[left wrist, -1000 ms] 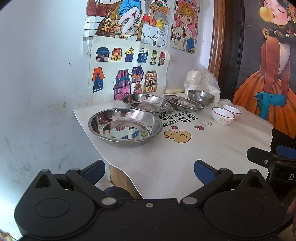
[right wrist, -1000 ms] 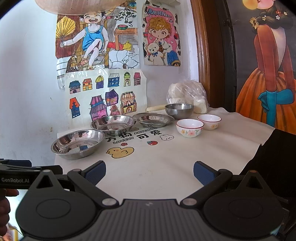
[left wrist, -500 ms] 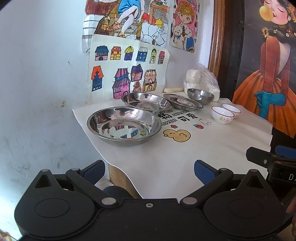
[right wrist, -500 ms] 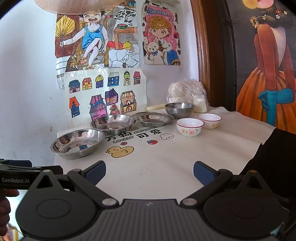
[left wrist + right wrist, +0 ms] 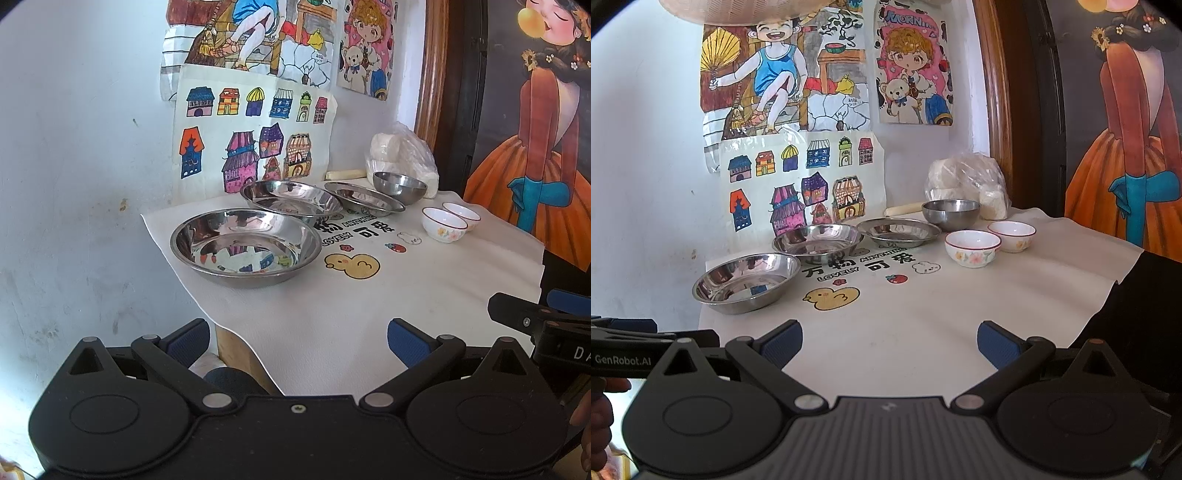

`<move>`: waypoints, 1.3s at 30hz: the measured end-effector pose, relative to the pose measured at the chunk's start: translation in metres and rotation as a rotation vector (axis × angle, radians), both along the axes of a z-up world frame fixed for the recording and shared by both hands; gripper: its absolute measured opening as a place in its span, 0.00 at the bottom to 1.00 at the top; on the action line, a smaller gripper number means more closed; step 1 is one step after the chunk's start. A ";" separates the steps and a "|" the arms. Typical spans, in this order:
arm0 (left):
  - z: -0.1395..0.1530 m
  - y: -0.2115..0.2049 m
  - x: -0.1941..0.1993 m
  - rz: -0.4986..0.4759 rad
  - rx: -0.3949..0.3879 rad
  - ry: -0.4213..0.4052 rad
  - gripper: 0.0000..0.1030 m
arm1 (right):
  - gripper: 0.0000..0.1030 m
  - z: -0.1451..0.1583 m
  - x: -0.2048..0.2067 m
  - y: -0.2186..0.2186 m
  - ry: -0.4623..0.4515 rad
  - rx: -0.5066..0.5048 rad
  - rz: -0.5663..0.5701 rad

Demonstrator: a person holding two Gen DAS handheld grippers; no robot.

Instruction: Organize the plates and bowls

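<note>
Three steel plates stand in a row along the wall side of the table: the nearest steel plate (image 5: 245,245) (image 5: 746,282), a middle one (image 5: 291,197) (image 5: 817,242) and a far one (image 5: 364,197) (image 5: 898,230). Behind them sits a small steel bowl (image 5: 399,186) (image 5: 951,213). To its right are two white flowered bowls (image 5: 443,223) (image 5: 973,247), side by side. My left gripper (image 5: 297,341) is open, short of the nearest plate at the table's near corner. My right gripper (image 5: 889,341) is open above the cloth's front part, holding nothing.
A white printed cloth (image 5: 369,306) (image 5: 923,325) covers the table. A plastic bag of white lumps (image 5: 402,157) (image 5: 966,182) lies at the back by the wooden frame. Drawings hang on the wall (image 5: 74,147) close on the left. The table's corner drops off below the left gripper.
The left wrist view has drifted slightly, so the plates sit a touch lower-left in it. Both grippers stay open and the dishes have not moved.
</note>
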State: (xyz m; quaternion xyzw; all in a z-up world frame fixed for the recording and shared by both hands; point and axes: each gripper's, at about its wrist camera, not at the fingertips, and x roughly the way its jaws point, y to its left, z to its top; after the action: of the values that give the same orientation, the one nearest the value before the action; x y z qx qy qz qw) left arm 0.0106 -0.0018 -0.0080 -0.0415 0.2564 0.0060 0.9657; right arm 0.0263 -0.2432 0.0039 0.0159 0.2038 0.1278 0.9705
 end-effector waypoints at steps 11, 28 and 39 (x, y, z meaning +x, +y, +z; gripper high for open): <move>-0.003 0.006 0.010 0.032 -0.015 0.031 0.99 | 1.00 -0.006 0.009 -0.002 0.044 0.015 0.001; 0.020 0.091 0.079 0.162 -0.041 0.008 0.99 | 1.00 0.012 0.062 0.024 0.035 -0.089 0.093; 0.017 0.123 0.130 0.109 -0.036 0.085 0.98 | 1.00 0.014 0.123 0.086 0.097 -0.105 0.244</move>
State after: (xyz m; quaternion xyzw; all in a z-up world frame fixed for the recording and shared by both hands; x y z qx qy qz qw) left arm 0.1401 0.1216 0.0087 -0.0726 0.2947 0.0556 0.9512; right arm 0.1494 -0.1572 0.0181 -0.0535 0.2575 0.2332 0.9362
